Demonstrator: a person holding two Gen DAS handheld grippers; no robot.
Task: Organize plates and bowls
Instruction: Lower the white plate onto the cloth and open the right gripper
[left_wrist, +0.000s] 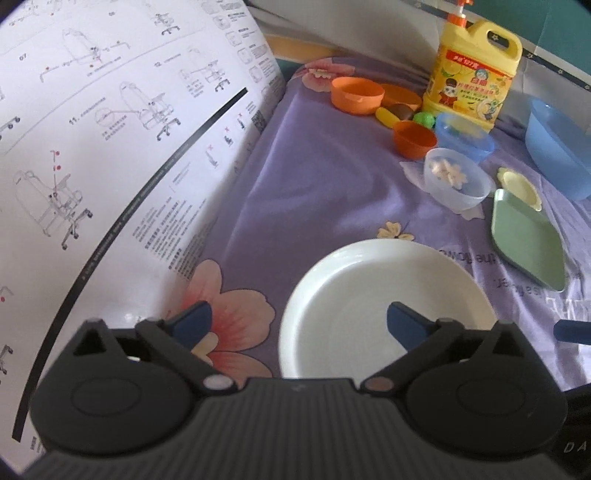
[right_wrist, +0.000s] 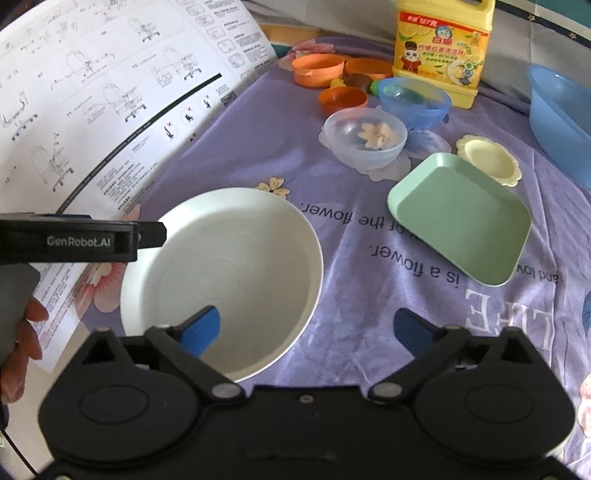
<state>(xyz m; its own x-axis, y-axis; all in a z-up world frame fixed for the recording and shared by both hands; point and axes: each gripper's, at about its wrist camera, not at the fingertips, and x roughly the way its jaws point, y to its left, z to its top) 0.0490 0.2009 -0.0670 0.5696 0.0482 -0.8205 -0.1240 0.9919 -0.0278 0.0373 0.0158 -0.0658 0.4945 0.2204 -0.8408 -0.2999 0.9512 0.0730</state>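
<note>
Reading "GenRobot.AI": left tool, seemingly.

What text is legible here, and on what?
"GenRobot.AI": side of the left tool.
"is a flower." and "of the flower.": purple cloth, printed upside down.
"11.": step number on the instruction sheet; its fine print is too small.
"127": red band on the yellow detergent bottle; the other characters there are unreadable.
"DA": cut off at the left view's lower right edge.
</note>
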